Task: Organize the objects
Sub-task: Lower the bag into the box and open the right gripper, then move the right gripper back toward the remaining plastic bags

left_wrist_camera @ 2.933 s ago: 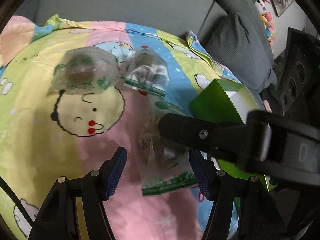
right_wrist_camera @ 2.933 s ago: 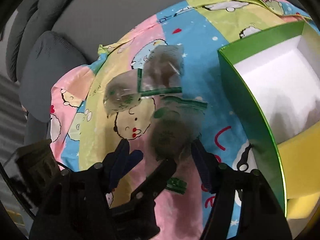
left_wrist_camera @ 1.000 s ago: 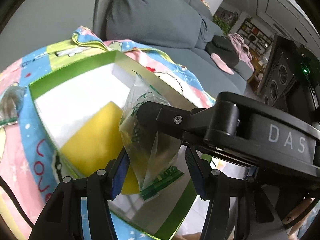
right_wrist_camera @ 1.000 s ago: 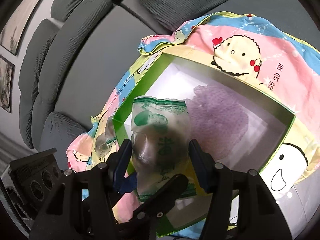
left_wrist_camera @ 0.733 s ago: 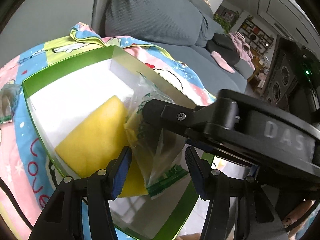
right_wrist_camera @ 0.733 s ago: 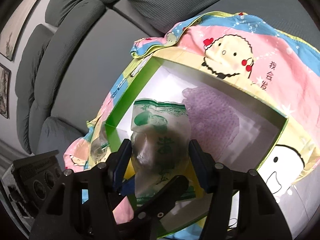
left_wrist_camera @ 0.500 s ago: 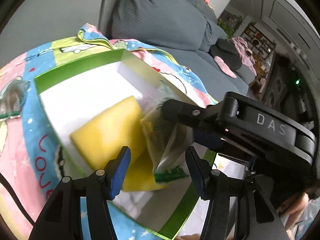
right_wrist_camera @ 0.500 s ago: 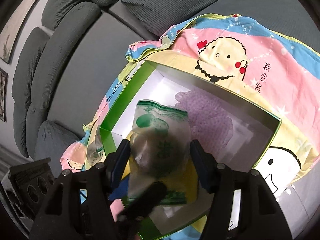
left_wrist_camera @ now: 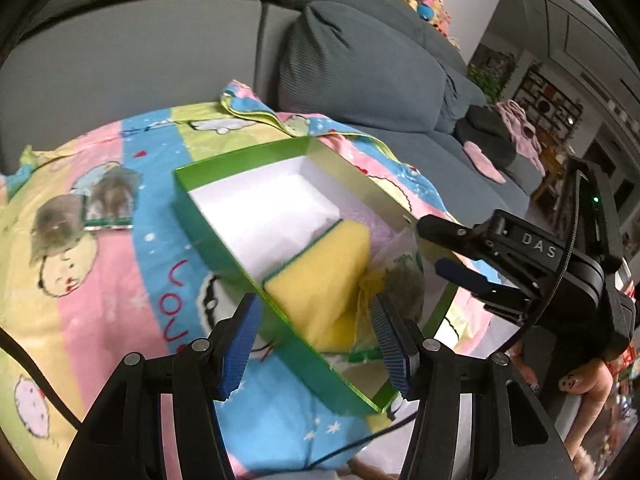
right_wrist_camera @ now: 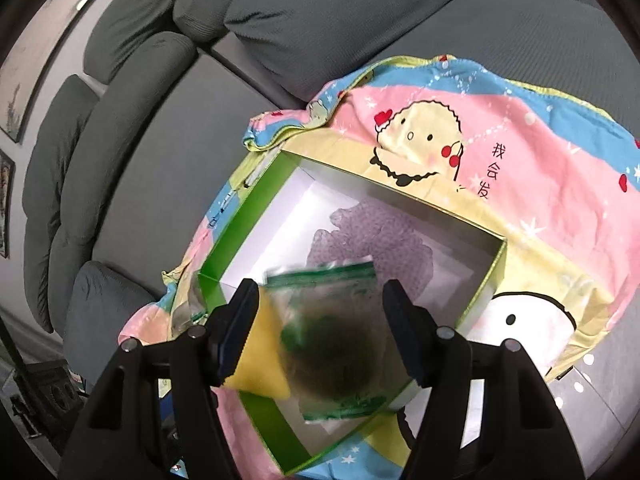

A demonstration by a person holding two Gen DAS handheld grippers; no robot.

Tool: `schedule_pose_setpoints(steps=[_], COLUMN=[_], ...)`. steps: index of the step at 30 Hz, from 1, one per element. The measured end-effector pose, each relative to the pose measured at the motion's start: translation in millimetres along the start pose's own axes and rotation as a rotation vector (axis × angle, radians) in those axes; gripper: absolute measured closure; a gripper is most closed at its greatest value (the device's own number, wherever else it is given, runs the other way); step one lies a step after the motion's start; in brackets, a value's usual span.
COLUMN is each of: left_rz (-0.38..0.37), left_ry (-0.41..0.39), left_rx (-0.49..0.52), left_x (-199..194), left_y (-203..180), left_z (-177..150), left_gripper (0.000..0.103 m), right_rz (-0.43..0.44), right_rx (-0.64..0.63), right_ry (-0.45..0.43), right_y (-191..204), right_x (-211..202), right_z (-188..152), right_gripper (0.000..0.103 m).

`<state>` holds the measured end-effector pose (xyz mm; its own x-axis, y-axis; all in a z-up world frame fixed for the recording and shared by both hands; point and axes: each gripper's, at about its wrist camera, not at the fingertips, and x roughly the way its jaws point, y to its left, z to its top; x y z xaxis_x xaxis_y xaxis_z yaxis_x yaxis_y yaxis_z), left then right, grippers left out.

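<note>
A green box (left_wrist_camera: 208, 232) with a white inside stands on the cartoon blanket. In it lie a yellow sponge (left_wrist_camera: 320, 280), a purple cloth (right_wrist_camera: 368, 236) and a clear bag (right_wrist_camera: 336, 340) with a dark lump inside. The bag is blurred and rests partly on the sponge (right_wrist_camera: 260, 360). My right gripper (right_wrist_camera: 322, 300) hovers over the bag, open, its pads clear of it; in the left wrist view the right gripper (left_wrist_camera: 432, 248) reaches in above the box's right rim. My left gripper (left_wrist_camera: 316, 340) is open and empty above the box's near corner.
Two more clear bags (left_wrist_camera: 60, 220) (left_wrist_camera: 114, 196) lie on the blanket (left_wrist_camera: 120, 300) left of the box. Grey sofa cushions (left_wrist_camera: 360, 60) rise behind. A person's hand (left_wrist_camera: 588, 380) grips the right tool at the right edge.
The bag was lifted off the blanket and brought over the box. The right jaws spread and the bag dropped onto the sponge. My left gripper drew back, so more of the blanket shows.
</note>
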<state>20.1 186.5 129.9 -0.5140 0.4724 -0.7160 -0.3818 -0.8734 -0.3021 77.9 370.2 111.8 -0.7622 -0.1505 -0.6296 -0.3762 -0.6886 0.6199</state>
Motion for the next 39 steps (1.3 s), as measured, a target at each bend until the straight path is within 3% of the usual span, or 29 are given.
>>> schedule_pose_setpoints(steps=[8,11,24,33,37,39], left_rz=[0.05,0.069,0.149,0.139,0.13,0.131], left_ry=[-0.068,-0.107,-0.211,-0.268,-0.273,-0.28], left_rx=[-0.055,-0.079,-0.18,-0.231,-0.245,-0.245], left_x=[-46.2,-67.8,-132.8,-159.7,-161.6,-162.3], left_y=[13.9,20.2,56.2,75.7,81.9,83.0], left_z=[-15.5,-25.3,-62.3,-71.2,-67.2,-63.7], left_gripper=[0.046,0.038,0.038,0.038,0.038,0.038], right_rz=[0.036,0.044,0.084,0.116,0.08,0.137], right_rx=[-0.056,-0.069,-0.155,-0.17,-0.227,-0.235], right_ry=[-0.049,-0.065,-0.113,-0.238,-0.3,-0.314], right_y=[14.4,19.9,52.6,59.5,71.7,75.8], right_x=[-38.1,-51.2,-95.8,-151.8,-173.7,-182.9], right_z=[-14.9,-21.0,-48.8,-51.7,-53.0,-50.5], right_gripper=[0.037,0.034,0.033,0.03,0.028,0.028])
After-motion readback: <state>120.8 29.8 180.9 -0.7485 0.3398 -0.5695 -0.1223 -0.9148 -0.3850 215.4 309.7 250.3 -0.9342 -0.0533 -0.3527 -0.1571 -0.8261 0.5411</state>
